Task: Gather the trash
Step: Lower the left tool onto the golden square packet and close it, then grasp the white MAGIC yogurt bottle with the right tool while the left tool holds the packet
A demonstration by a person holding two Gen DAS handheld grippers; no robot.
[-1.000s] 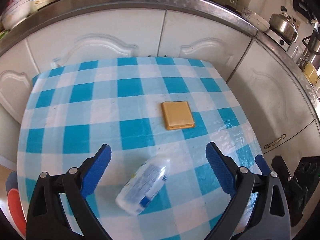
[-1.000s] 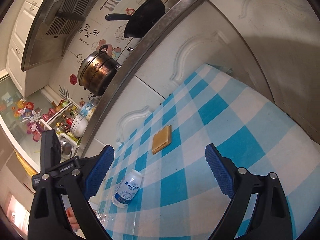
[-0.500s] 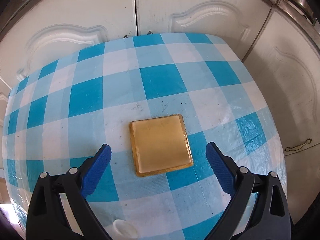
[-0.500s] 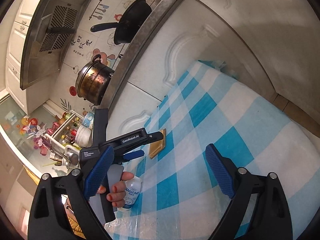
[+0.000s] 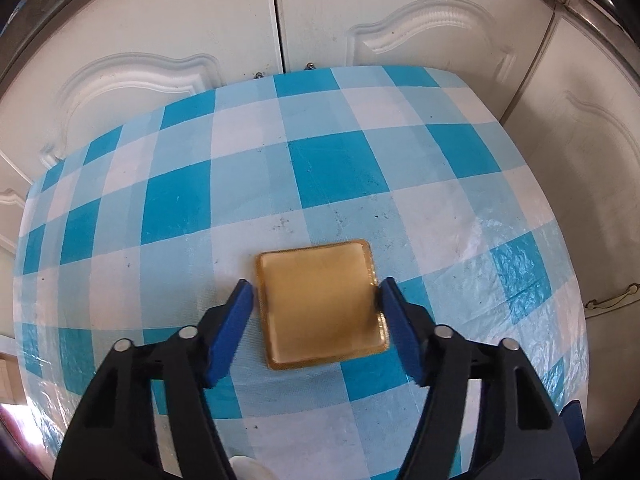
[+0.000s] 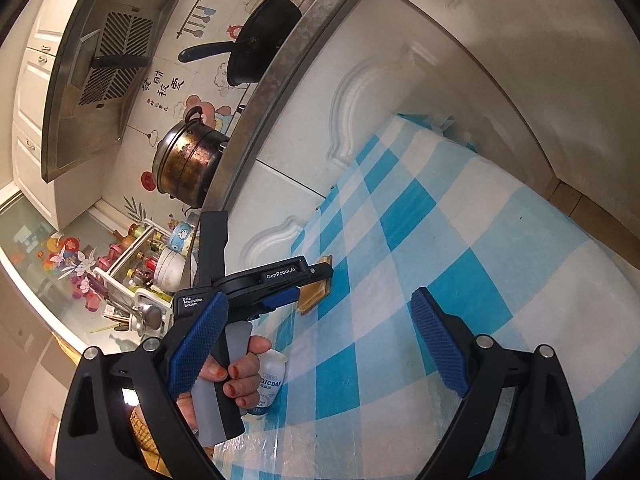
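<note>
Left gripper [image 5: 316, 304] closing around the flat square golden packet [image 5: 322, 306] mid-table; right gripper [image 6: 318, 344] gapes empty. Pads could skid over that thin edge.

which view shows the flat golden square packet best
The left wrist view: the golden square packet lies whole and face-up on the checked tablecloth, between the closing left gripper jaws. The right wrist view shows only its edge, mostly hidden behind that gripper.
</note>
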